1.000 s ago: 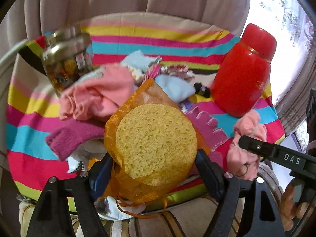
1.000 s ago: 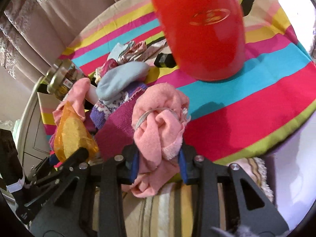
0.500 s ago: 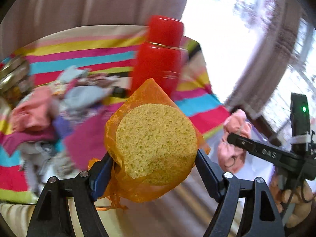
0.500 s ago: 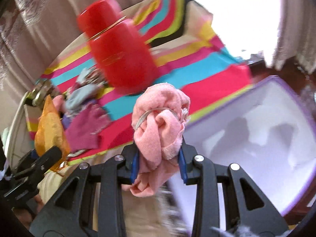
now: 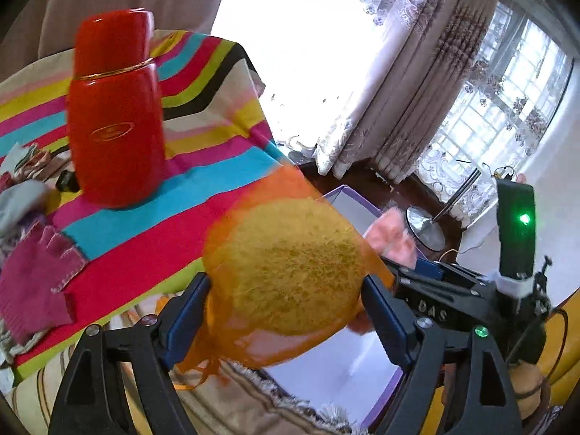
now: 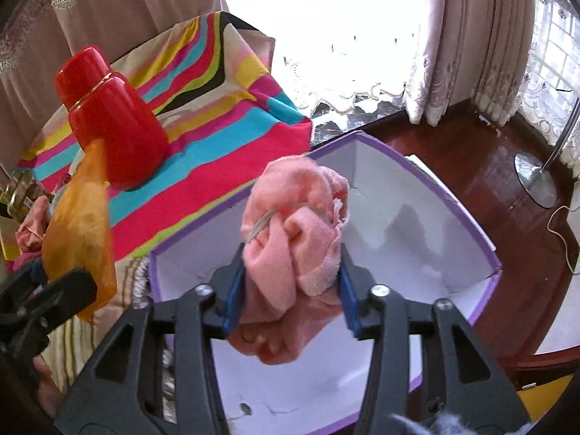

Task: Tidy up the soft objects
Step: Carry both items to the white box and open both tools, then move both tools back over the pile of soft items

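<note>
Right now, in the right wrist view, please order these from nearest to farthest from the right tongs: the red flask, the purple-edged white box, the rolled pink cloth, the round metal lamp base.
1. Rolled pink cloth: clamped in the right tongs.
2. Purple-edged white box: directly below and ahead.
3. Red flask on the striped cloth, far left, and round metal lamp base on the floor, far right: too close to call.

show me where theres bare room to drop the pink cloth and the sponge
The purple-rimmed box is bare white inside, below the pink cloth in the right tongs. Striped cloth right of the red flask is free too. Left of the flask it is crowded with socks.
</note>
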Action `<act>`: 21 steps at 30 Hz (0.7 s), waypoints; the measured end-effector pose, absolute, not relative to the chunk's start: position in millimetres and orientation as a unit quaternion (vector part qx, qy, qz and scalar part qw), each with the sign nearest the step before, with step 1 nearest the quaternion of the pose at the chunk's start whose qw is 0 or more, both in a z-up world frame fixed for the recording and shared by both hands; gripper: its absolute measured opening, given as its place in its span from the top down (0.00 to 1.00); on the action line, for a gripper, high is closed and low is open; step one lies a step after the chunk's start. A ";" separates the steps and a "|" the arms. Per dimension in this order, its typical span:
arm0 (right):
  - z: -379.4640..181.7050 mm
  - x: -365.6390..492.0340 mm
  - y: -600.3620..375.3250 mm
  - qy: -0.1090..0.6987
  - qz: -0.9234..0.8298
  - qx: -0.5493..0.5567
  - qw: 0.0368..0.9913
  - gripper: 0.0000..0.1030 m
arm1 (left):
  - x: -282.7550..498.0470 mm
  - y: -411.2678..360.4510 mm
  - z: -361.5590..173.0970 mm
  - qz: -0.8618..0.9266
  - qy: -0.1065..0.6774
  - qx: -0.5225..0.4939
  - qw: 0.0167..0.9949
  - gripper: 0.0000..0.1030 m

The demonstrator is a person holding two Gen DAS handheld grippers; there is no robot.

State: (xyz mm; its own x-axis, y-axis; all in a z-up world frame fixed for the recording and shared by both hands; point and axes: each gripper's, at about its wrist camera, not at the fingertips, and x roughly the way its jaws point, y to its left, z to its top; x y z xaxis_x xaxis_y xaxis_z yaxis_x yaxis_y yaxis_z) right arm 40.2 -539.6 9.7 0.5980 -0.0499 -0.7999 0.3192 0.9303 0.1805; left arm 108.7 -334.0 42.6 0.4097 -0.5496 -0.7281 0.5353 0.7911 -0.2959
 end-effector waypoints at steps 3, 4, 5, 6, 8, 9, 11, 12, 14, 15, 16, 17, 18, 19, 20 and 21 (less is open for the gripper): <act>14.9 33.5 -547.3 0.404 -0.123 0.143 0.895 0.25 | 111.9 -335.2 41.3 -0.313 0.442 -0.007 0.840 0.18; 16.2 33.5 -547.7 0.393 -0.127 0.137 0.900 0.21 | 112.1 -332.6 41.0 -0.310 0.444 -0.009 0.840 0.17; 19.2 30.9 -548.7 0.372 -0.128 0.123 0.911 0.20 | 110.4 -329.6 42.6 -0.306 0.445 -0.013 0.842 0.17; 21.3 29.2 -548.1 0.358 -0.123 0.112 0.919 0.19 | 111.9 -326.0 42.2 -0.301 0.446 -0.016 0.843 0.17; 24.7 26.7 -547.4 0.342 -0.121 0.092 0.927 0.18 | 112.5 -316.6 45.0 -0.292 0.443 -0.022 0.847 0.17; 25.4 27.3 -548.2 0.341 -0.121 0.093 0.928 0.18 | 113.6 -314.1 45.8 -0.289 0.440 -0.024 0.850 0.17; 26.9 25.5 -553.8 0.337 -0.122 0.111 0.927 0.18 | 112.9 -302.6 49.4 -0.279 0.432 -0.028 0.857 0.18; 27.3 24.9 -555.6 0.337 -0.122 0.119 0.926 0.18 | 111.9 -296.7 51.1 -0.274 0.428 -0.028 0.861 0.18; 30.0 23.3 -559.3 0.333 -0.118 0.131 0.926 0.18 | 110.1 -282.9 54.1 -0.263 0.419 -0.027 0.869 0.17; 31.5 22.9 -560.8 0.333 -0.117 0.137 0.926 0.18 | 109.4 -276.5 53.9 -0.257 0.417 -0.027 0.872 0.17; 32.6 21.7 -561.5 0.336 -0.116 0.139 0.924 0.18 | 108.1 -266.4 54.7 -0.247 0.415 -0.029 0.875 0.17; 33.0 23.3 -560.9 0.343 -0.116 0.141 0.921 0.18 | 107.9 -258.1 54.8 -0.241 0.415 -0.033 0.877 0.17; 32.3 25.5 -559.2 0.348 -0.115 0.140 0.920 0.18 | 107.3 -247.5 55.0 -0.237 0.416 -0.042 0.877 0.17; 31.8 26.5 -556.1 0.352 -0.110 0.139 0.919 0.18 | 106.7 -236.9 54.9 -0.232 0.418 -0.053 0.877 0.17; 31.3 28.3 -550.9 0.355 -0.104 0.136 0.919 0.18 | 105.8 -224.8 53.4 -0.224 0.420 -0.063 0.877 0.17; 31.3 27.5 -547.2 0.358 -0.102 0.135 0.918 0.18 | 104.4 -214.3 51.9 -0.216 0.419 -0.069 0.879 0.17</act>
